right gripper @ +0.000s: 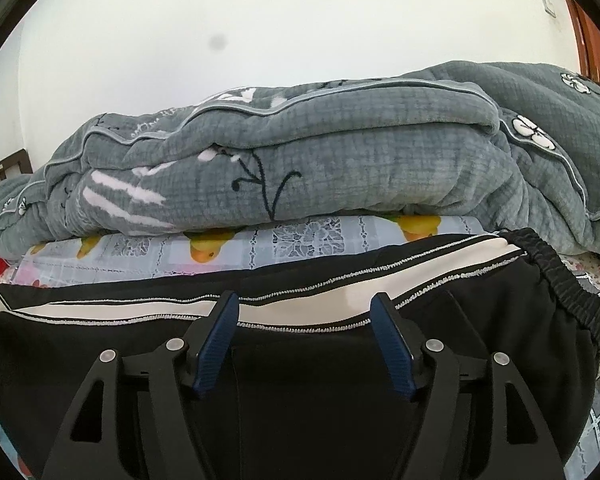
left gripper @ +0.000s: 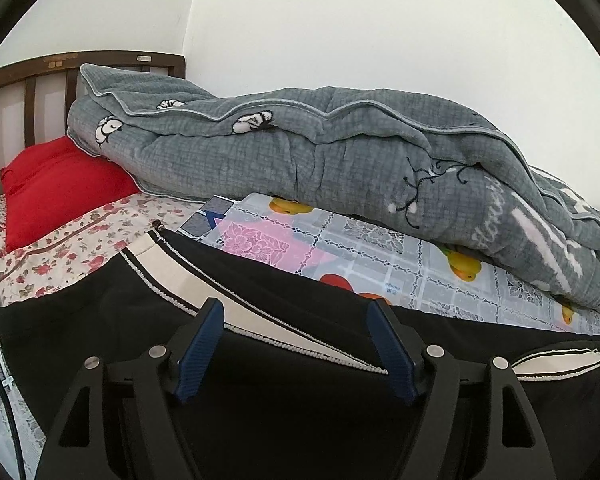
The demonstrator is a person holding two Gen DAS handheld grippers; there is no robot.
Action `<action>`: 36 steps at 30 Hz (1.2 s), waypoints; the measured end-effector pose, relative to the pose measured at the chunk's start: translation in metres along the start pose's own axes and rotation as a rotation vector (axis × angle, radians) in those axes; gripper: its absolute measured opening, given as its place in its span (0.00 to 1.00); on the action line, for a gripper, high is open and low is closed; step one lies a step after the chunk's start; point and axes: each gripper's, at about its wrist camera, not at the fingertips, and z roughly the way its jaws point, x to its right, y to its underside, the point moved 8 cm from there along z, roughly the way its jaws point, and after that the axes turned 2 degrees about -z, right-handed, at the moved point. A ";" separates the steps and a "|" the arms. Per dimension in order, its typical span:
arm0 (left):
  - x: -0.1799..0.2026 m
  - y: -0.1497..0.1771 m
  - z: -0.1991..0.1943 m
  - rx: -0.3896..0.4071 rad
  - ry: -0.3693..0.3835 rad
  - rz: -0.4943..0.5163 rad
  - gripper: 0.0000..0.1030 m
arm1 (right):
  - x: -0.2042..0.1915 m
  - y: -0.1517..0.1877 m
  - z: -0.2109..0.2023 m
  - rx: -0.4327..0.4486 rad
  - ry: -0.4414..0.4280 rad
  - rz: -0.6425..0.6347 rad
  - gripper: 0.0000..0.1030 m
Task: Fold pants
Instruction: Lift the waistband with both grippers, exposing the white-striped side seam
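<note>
Black fabric pants with a white side stripe [left gripper: 112, 320] lie flat on the bed across the lower frame of both views, folded lengthwise. Left gripper [left gripper: 296, 308] and right gripper [right gripper: 306, 302] hover over them, jaws released, nothing clasped; likely let go to settle the fold.

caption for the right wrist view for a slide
Open right gripper poised over black pants on the bed, grey quilt behind.

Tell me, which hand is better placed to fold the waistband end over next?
Probably the right: the elastic waistband lies just beside the open right gripper. The left gripper, also open, hovers over the pants farther along.
</note>
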 end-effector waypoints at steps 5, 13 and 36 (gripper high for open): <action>0.000 0.000 -0.001 0.002 0.001 0.002 0.71 | 0.001 0.000 -0.001 0.003 0.005 -0.002 0.67; 0.000 0.000 -0.001 0.002 0.001 0.003 0.72 | 0.000 0.000 0.000 0.001 0.013 -0.010 0.69; 0.011 -0.006 -0.015 0.054 0.032 0.043 0.78 | -0.007 -0.004 -0.010 0.042 0.007 -0.052 0.73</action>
